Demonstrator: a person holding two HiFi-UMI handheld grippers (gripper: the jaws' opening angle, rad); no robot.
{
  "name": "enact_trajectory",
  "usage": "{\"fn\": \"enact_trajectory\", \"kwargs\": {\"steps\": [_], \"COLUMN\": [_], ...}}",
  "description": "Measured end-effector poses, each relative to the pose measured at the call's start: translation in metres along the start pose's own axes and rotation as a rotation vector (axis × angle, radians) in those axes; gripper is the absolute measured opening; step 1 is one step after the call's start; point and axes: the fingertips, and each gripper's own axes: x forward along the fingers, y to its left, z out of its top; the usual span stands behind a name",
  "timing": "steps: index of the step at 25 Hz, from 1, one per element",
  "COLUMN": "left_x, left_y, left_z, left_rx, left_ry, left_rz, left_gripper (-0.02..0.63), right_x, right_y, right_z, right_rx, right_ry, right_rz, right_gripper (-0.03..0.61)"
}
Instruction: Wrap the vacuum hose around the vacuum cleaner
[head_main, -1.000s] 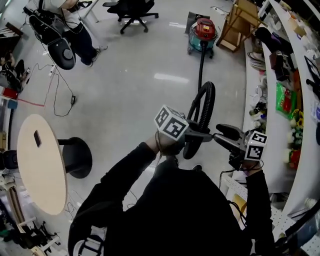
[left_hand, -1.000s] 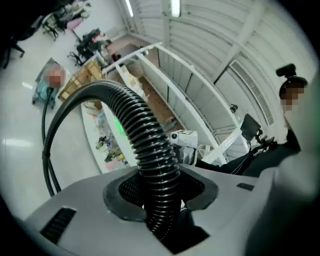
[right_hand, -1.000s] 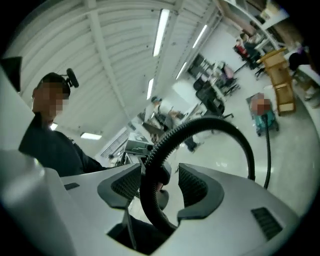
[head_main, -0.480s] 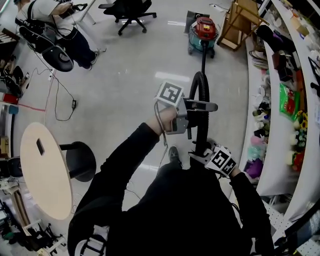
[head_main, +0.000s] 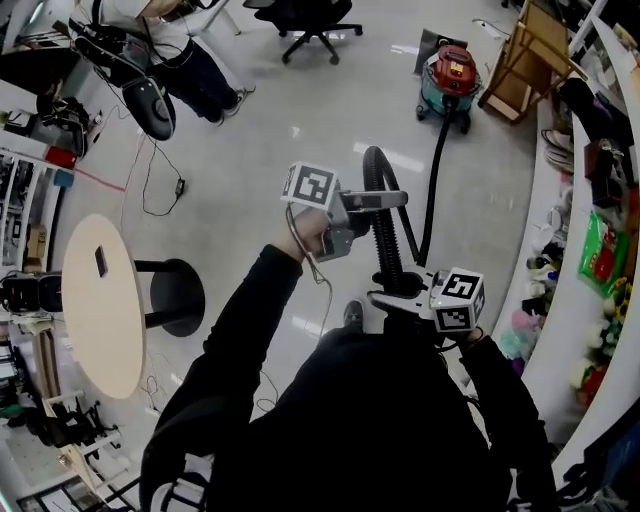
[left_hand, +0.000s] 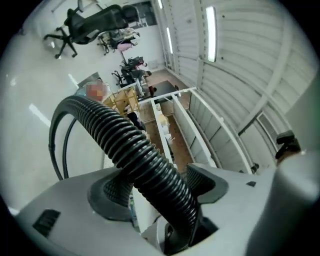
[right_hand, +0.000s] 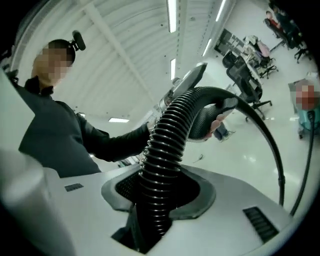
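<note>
A black ribbed vacuum hose (head_main: 385, 240) rises in a loop in front of me, and its thin far stretch trails across the floor to the red and teal vacuum cleaner (head_main: 452, 72). My left gripper (head_main: 385, 215) is at the top of the loop. Its jaws have just been opening, and the hose (left_hand: 125, 145) lies loose between the left gripper's (left_hand: 157, 182) spread pads. Lower down, my right gripper (head_main: 395, 293) has just been closing. The right gripper (right_hand: 160, 192) is now shut on the hose (right_hand: 167, 145), which runs up from its jaws.
A round pale table (head_main: 100, 305) and a black stool (head_main: 175, 298) stand at the left. A seated person (head_main: 170, 40) and an office chair (head_main: 315, 15) are at the back. Cluttered shelves (head_main: 590, 200) line the right. A wooden frame (head_main: 530, 55) stands by the vacuum.
My right gripper came in from the right and closed on the hose below the left one. The left gripper moved up and away from me along the hose, then spread its jaws.
</note>
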Motion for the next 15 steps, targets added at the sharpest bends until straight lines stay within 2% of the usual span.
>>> {"fn": "enact_trajectory", "kwargs": {"steps": [2,3,6,8,9,10,11,12,13,15], "left_x": [-0.003,-0.005,-0.015,-0.031,-0.040,-0.049,-0.057,-0.064,-0.070,-0.074], "left_y": [-0.006,-0.010,-0.027,-0.024,-0.014,0.002,0.022,0.045,0.069,0.109], "left_z": [0.009,0.014,0.025,0.028,0.030,0.031,0.029,0.025,0.017,-0.005], "left_rx": [-0.050,-0.049,0.014,0.043,0.040,0.038,0.056,0.105,0.185,0.400], "left_ry": [-0.018,-0.018,-0.052,-0.131,-0.184,-0.234,-0.271,-0.282,-0.262,-0.138], "left_rz": [-0.064,-0.095,-0.228,-0.250,-0.225,-0.169,-0.073,0.063,0.227,0.544], "left_gripper": [0.342,0.342,0.342,0.342,0.342,0.342,0.341,0.341,0.341,0.342], "right_x": [-0.008,-0.015,-0.038,-0.051,-0.057,-0.064,-0.069,-0.074,-0.077,-0.085], "right_y": [0.004,0.004,0.002,0.001,-0.002,-0.005,-0.007,-0.008,-0.010,-0.012], "right_z": [0.013,0.021,0.046,0.065,0.076,0.087,0.100,0.112,0.124,0.149], "right_rx": [0.014,0.024,0.036,0.053,0.071,0.091,0.108,0.125,0.141,0.167], "right_ry": [-0.004,-0.015,-0.052,-0.079,-0.101,-0.125,-0.145,-0.162,-0.176,-0.209], "right_rz": [0.126,0.174,0.267,0.298,0.307,0.312,0.318,0.324,0.331,0.342], "right_gripper": [0.161,0.161,0.161,0.161,0.161,0.161,0.161,0.161,0.161,0.161]}}
